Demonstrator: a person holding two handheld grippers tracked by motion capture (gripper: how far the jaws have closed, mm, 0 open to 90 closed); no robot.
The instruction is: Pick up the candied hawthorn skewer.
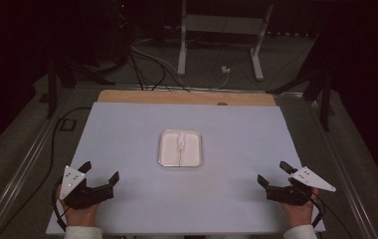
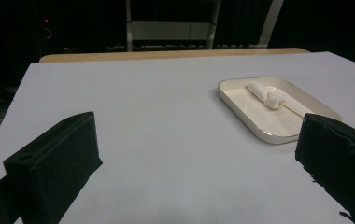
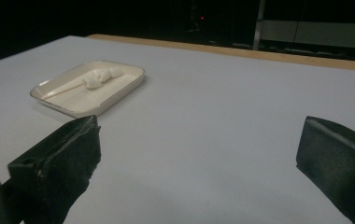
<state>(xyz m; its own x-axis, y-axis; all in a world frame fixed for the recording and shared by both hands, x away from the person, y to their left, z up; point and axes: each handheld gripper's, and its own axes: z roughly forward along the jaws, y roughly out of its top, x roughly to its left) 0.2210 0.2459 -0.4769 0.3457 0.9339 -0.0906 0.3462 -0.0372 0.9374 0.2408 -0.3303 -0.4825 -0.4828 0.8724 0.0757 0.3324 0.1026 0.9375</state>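
A shallow cream tray (image 1: 166, 158) with rounded corners sits mid-table, holding white marshmallows on a thin stick (image 1: 181, 144), while the left gripper (image 1: 100, 173) at seven o'clock and right gripper (image 1: 274, 174) at five o'clock gape empty.

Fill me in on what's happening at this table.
A person holds a gripper in each hand at the near edge of the table. The left gripper and right gripper both have their jaws open and hold nothing. Between them, farther out, a white tray holds a skewer with white pieces on it. Neither gripper touches it.
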